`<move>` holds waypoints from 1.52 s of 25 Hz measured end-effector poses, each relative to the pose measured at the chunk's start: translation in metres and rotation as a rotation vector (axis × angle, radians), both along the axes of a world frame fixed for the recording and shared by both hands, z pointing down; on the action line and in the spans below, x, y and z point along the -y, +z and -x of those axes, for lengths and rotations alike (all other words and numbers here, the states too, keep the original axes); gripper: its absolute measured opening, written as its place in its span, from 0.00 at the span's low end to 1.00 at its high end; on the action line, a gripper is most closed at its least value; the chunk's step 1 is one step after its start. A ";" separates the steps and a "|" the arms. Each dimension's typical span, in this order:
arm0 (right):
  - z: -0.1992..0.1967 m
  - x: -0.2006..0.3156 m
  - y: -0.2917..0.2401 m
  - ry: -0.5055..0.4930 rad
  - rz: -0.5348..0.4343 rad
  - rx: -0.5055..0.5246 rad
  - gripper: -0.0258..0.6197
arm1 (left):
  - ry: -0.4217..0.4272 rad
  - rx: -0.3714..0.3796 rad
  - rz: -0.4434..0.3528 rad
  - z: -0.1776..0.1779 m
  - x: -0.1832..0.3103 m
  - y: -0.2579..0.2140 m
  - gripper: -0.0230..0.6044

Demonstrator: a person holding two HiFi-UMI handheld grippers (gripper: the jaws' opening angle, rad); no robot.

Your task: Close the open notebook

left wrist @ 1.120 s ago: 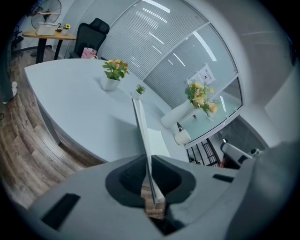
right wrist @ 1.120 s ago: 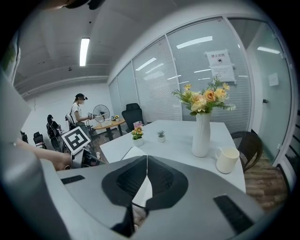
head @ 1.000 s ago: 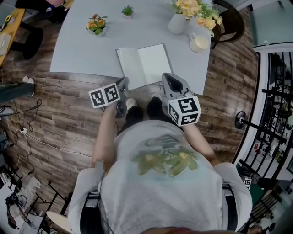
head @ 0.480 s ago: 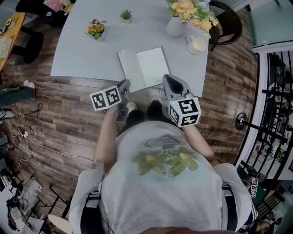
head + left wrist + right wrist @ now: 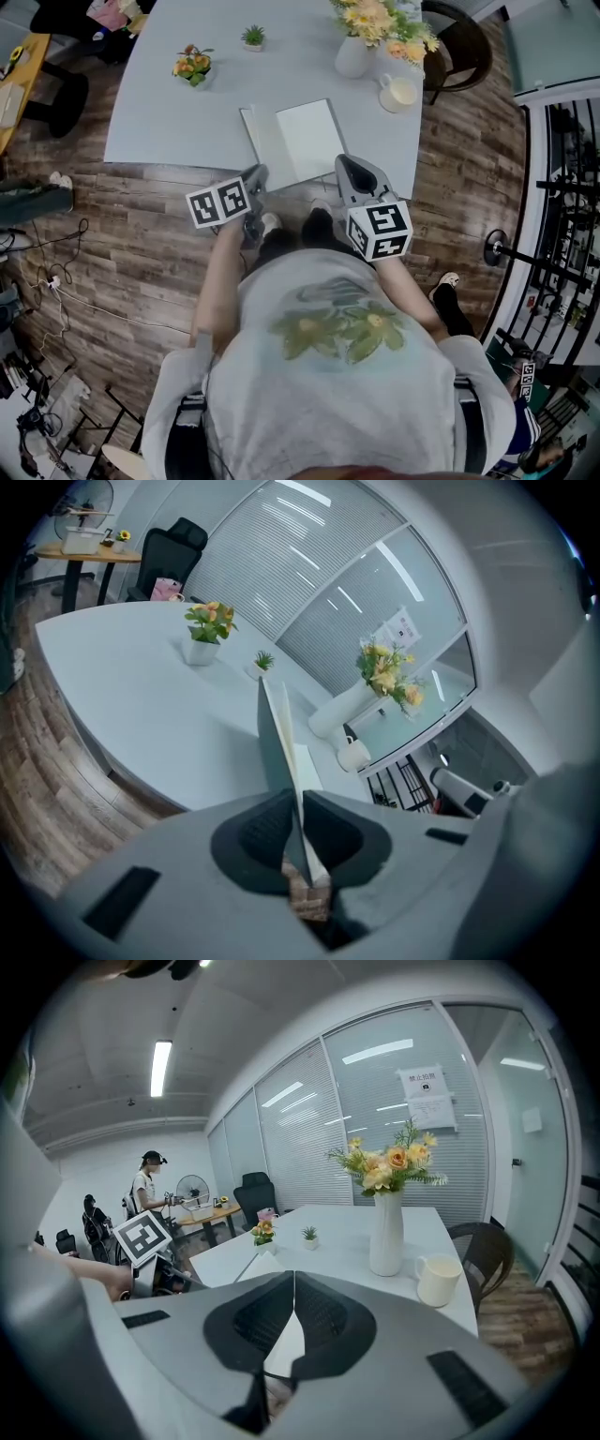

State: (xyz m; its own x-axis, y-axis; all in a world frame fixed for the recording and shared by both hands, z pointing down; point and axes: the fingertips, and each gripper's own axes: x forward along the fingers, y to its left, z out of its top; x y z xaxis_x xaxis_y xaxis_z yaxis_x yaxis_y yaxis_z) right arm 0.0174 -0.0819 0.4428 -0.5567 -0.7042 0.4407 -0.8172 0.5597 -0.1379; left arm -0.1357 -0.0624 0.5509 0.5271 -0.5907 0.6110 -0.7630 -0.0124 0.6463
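The notebook point(image 5: 292, 141) lay at the table point(image 5: 169, 117) edge. Behind stood vase point(image 5: 353, 56) and mug point(image 5: 398, 92) rightward, flower pot point(image 5: 190, 67) and plant point(image 5: 252, 37) leftward.

- Paper notice point(image 5: 427, 1098) stuck on the glass wall point(image 5: 492, 1138) beyond the bench point(image 5: 342, 1241): one bold heading line over finer lines. The characters are too small to read.
- Left gripper view, same notice: white sheets only, print not resolved.
- Marker cube point(image 5: 217, 202) on the left tool point(image 5: 256, 172): black-and-white square codes on two faces. These are coded patterns, not letters or digits.
- Marker cube point(image 5: 380, 231) on the right tool point(image 5: 341, 160): same kind of code, two faces in view.
- Notebook point(image 5: 298, 141): pages show plain white, with no writing made out.
- Result: no word, brand or number is legible in any view.
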 end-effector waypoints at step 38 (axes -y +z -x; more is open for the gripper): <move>-0.038 0.008 -0.002 0.089 0.000 0.008 0.07 | 0.099 -0.045 -0.025 -0.051 0.022 -0.022 0.10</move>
State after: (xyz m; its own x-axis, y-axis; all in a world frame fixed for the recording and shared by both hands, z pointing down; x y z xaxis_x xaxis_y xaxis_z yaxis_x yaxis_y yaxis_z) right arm 0.0554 -0.0899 0.4413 -0.4958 -0.7510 0.4360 -0.8623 0.4853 -0.1447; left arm -0.0851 -0.0844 0.5291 0.6104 -0.5488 0.5711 -0.7273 -0.1029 0.6785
